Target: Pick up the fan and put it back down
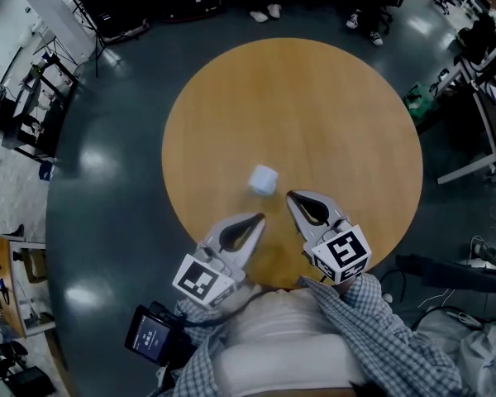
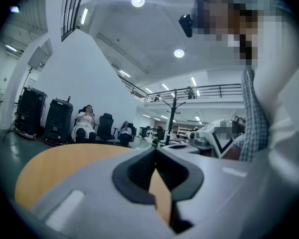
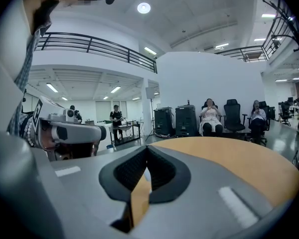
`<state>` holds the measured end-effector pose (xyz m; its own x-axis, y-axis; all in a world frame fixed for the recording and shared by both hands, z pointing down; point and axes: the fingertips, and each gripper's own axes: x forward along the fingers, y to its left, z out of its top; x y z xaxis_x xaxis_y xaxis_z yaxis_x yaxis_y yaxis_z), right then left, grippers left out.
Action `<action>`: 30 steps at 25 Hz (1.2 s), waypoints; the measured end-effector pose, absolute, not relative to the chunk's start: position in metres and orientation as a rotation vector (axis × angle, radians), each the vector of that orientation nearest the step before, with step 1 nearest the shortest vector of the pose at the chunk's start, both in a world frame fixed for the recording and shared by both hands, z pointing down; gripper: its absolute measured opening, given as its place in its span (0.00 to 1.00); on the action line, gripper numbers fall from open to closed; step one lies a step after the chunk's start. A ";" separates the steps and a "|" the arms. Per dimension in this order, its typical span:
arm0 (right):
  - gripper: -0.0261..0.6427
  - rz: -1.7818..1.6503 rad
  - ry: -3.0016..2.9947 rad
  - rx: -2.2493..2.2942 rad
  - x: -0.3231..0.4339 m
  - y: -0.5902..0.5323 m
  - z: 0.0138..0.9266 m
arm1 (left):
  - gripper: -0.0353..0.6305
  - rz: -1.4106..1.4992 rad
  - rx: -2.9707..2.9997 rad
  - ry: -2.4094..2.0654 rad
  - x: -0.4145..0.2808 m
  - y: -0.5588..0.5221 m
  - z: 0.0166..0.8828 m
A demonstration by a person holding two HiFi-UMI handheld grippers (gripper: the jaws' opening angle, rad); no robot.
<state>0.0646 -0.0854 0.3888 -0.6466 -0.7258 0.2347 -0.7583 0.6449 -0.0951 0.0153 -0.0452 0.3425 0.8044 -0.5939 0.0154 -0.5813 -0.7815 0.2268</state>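
Note:
The fan is a small white boxy object standing alone near the middle of the round wooden table. My left gripper hovers over the table's near edge, below and slightly left of the fan, jaws together and empty. My right gripper sits just right of and below the fan, a short gap away, also shut with nothing in it. In the left gripper view the fingertips meet over the tabletop; the right gripper view shows its tips meeting the same way. I cannot make out the fan in either gripper view.
The table stands on a dark glossy floor. Seated people and black equipment cases line the far wall. Desks and racks stand at the left, more desks at the right. A handheld screen hangs at my waist.

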 end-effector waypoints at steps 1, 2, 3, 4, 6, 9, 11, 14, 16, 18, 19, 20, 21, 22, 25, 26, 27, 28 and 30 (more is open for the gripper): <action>0.05 0.274 -2.685 1.223 0.065 -0.086 0.389 | 0.05 -0.082 2.769 -0.916 0.016 -0.046 0.342; 0.05 0.274 -2.683 1.222 0.066 -0.087 0.390 | 0.05 -0.079 2.764 -0.917 0.016 -0.046 0.342; 0.05 0.275 -2.681 1.220 0.066 -0.087 0.391 | 0.05 -0.078 2.761 -0.918 0.016 -0.047 0.343; 0.05 0.277 -2.679 1.218 0.065 -0.088 0.392 | 0.05 -0.079 2.760 -0.919 0.016 -0.047 0.344; 0.05 0.279 -2.676 1.212 0.064 -0.087 0.395 | 0.05 -0.080 2.755 -0.920 0.015 -0.047 0.345; 0.05 0.286 -2.676 1.201 0.062 -0.087 0.397 | 0.05 -0.076 2.749 -0.922 0.014 -0.048 0.346; 0.05 0.287 -2.675 1.196 0.061 -0.088 0.397 | 0.05 -0.074 2.746 -0.923 0.013 -0.048 0.347; 0.05 0.289 -2.672 1.196 0.060 -0.088 0.398 | 0.05 -0.080 2.747 -0.924 0.011 -0.049 0.349; 0.05 0.291 -2.671 1.194 0.060 -0.089 0.399 | 0.05 -0.082 2.746 -0.924 0.011 -0.050 0.350; 0.05 0.295 -2.668 1.192 0.060 -0.091 0.400 | 0.05 -0.082 2.741 -0.923 0.010 -0.052 0.351; 0.05 0.296 -2.667 1.191 0.060 -0.092 0.400 | 0.05 -0.080 2.739 -0.923 0.011 -0.053 0.352; 0.05 0.296 -2.665 1.190 0.060 -0.093 0.400 | 0.05 -0.079 2.739 -0.922 0.011 -0.055 0.351; 0.05 0.297 -2.664 1.189 0.060 -0.094 0.400 | 0.05 -0.078 2.741 -0.921 0.012 -0.057 0.351; 0.05 0.297 -2.663 1.188 0.061 -0.095 0.400 | 0.05 -0.077 2.744 -0.919 0.013 -0.058 0.350; 0.05 0.297 -2.659 1.190 0.059 -0.094 0.401 | 0.05 -0.071 2.750 -0.911 0.011 -0.056 0.350; 0.05 0.296 -2.658 1.190 0.058 -0.094 0.401 | 0.05 -0.070 2.750 -0.909 0.010 -0.056 0.350; 0.05 0.296 -2.658 1.190 0.059 -0.094 0.401 | 0.05 -0.070 2.751 -0.908 0.010 -0.057 0.350; 0.05 0.296 -2.657 1.189 0.059 -0.095 0.401 | 0.05 -0.071 2.750 -0.908 0.011 -0.058 0.349; 0.05 0.295 -2.656 1.187 0.061 -0.097 0.400 | 0.05 -0.076 2.747 -0.907 0.013 -0.060 0.348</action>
